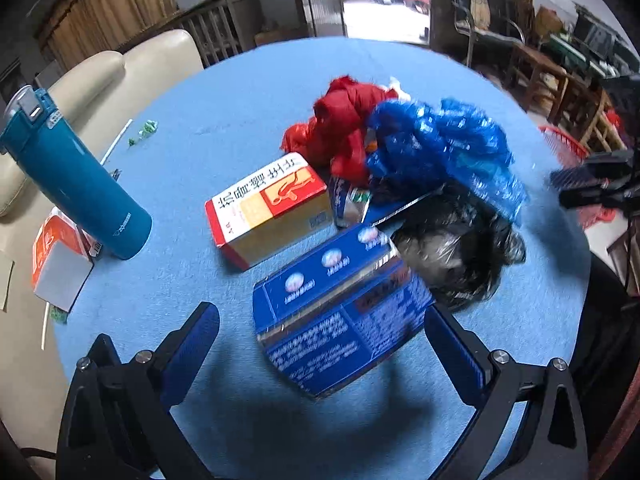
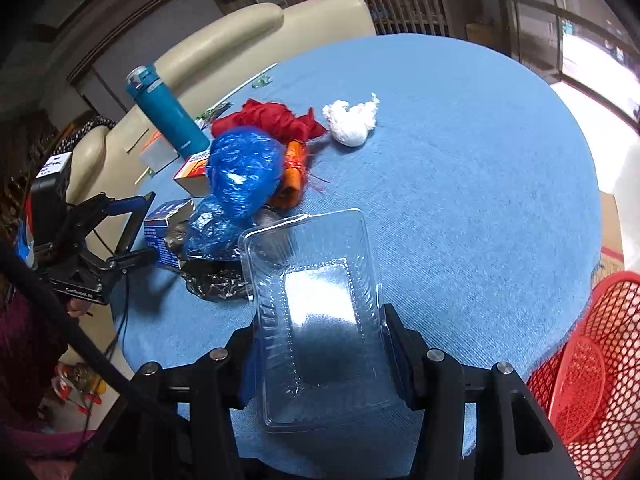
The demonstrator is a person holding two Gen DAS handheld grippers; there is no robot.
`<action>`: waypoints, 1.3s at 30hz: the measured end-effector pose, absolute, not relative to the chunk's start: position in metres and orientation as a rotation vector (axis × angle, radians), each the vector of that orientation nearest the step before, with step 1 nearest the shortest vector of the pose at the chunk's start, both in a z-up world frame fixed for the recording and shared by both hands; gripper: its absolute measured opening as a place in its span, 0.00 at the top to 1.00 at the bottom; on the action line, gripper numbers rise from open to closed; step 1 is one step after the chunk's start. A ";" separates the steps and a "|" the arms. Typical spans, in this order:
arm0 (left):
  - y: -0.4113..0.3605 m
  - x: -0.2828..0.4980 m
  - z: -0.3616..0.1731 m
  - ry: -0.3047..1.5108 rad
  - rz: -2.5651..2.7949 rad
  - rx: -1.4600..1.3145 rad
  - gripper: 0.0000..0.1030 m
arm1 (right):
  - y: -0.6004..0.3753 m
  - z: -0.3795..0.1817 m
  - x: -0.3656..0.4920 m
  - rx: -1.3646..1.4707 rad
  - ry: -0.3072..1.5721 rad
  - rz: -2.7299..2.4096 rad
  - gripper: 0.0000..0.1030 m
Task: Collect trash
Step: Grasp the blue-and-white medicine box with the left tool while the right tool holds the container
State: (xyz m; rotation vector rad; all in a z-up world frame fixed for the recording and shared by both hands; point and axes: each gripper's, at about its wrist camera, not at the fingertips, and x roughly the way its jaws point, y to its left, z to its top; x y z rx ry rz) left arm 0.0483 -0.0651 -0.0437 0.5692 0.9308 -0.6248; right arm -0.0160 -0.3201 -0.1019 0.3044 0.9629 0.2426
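Trash heaped mid-frame on the round worktop (image 1: 224, 92) under a blue cloth.

Left wrist view: a blue cardboard box (image 1: 340, 312) with white round logos and small print, low in the middle, tilted, blurred. Left tongs (image 1: 322, 354) spread wide, one blue-padded finger on each side of that box; touching or not, cannot tell. Just above it, a red, yellow and white cardboard box (image 1: 268, 210) with big letters. To the right, a crumpled black plastic bag (image 1: 456, 248). Above that, a crinkled blue plastic bag (image 1: 444, 148) and a bunched red plastic bag (image 1: 344, 124), touching each other. At the left, a tall teal bottle (image 1: 74, 172) with a grey cap, standing by a small orange and white box (image 1: 60, 264).

Right wrist view: a clear plastic clamshell tray (image 2: 320, 320), see-through and shiny, low in the middle. Right tongs (image 2: 320, 350) pinching it, a finger pressed on each long side.

Only in the right wrist view: that clear tray, a white crumpled tissue ball (image 2: 352, 122) in the upper middle, an orange wrapped lump (image 2: 294, 174) tied with red string, and a red mesh basket (image 2: 592, 360) at the lower right edge, off the worktop.

Only clear in the left wrist view: the letters on the boxes.

Counted: three boxes, three bags, one tray, one tissue ball, one bottle, one basket.
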 end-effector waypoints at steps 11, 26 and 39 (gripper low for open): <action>-0.071 0.037 -0.045 0.884 -0.656 0.755 0.01 | -0.324 -0.106 -0.019 0.343 0.971 0.232 0.46; -0.099 0.089 -0.063 0.954 -0.740 0.802 0.01 | -0.320 -0.113 -0.012 0.355 0.994 0.250 0.46; -0.074 0.068 -0.062 0.956 -0.641 0.610 0.34 | -0.331 -0.103 -0.022 0.389 0.940 0.256 0.46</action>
